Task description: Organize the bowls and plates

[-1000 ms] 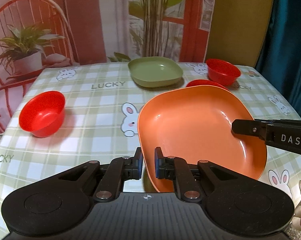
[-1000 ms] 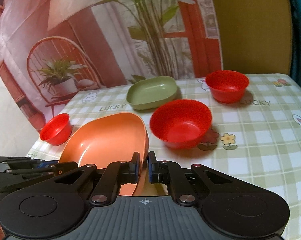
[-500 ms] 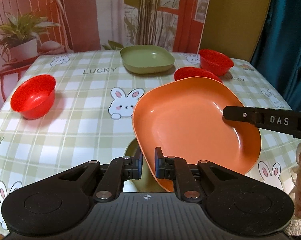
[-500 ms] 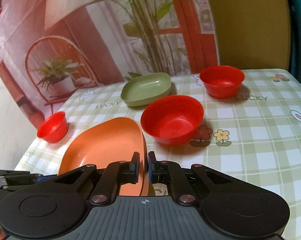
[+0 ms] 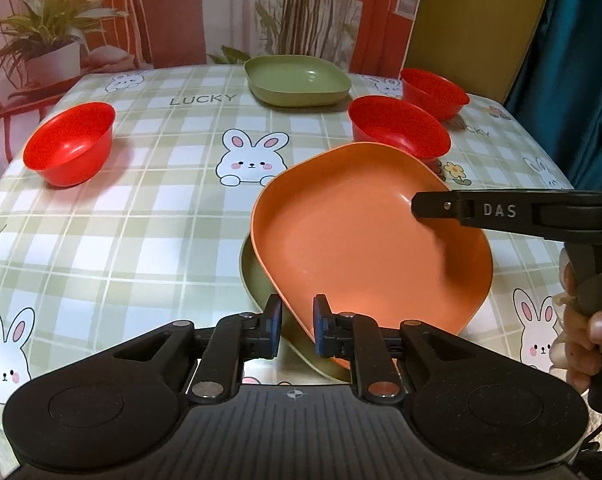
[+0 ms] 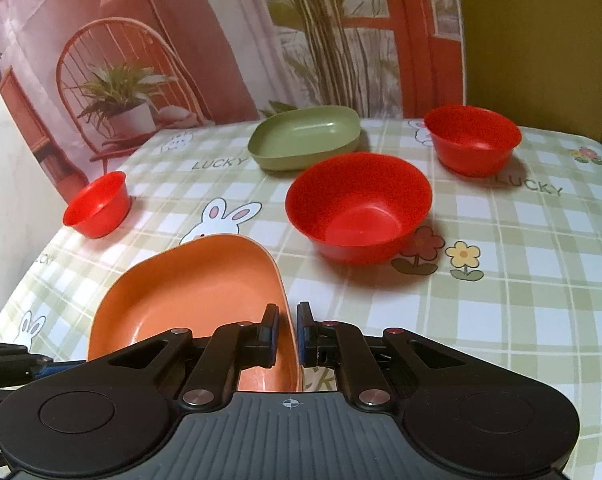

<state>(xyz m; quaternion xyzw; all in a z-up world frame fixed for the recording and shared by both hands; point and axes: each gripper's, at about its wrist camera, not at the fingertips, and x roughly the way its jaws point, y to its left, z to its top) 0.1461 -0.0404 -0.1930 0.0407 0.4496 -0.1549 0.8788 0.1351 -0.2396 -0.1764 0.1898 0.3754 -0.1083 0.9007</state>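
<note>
An orange plate is held between both grippers, low over a green plate that lies under it on the table. My left gripper is shut on the orange plate's near rim. My right gripper is shut on the orange plate's right rim; its finger shows from the side in the left wrist view. A second green plate lies at the table's far side, also seen in the right wrist view. Three red bowls stand on the table: left, centre, far right.
The table has a green checked cloth with rabbits. The centre red bowl sits just beyond the orange plate. A printed backdrop and a yellow panel stand behind the table; a teal curtain hangs at right.
Both grippers have carried the orange plate back toward the table's near side and lower. The green plate beneath it has come into view under its left edge.
</note>
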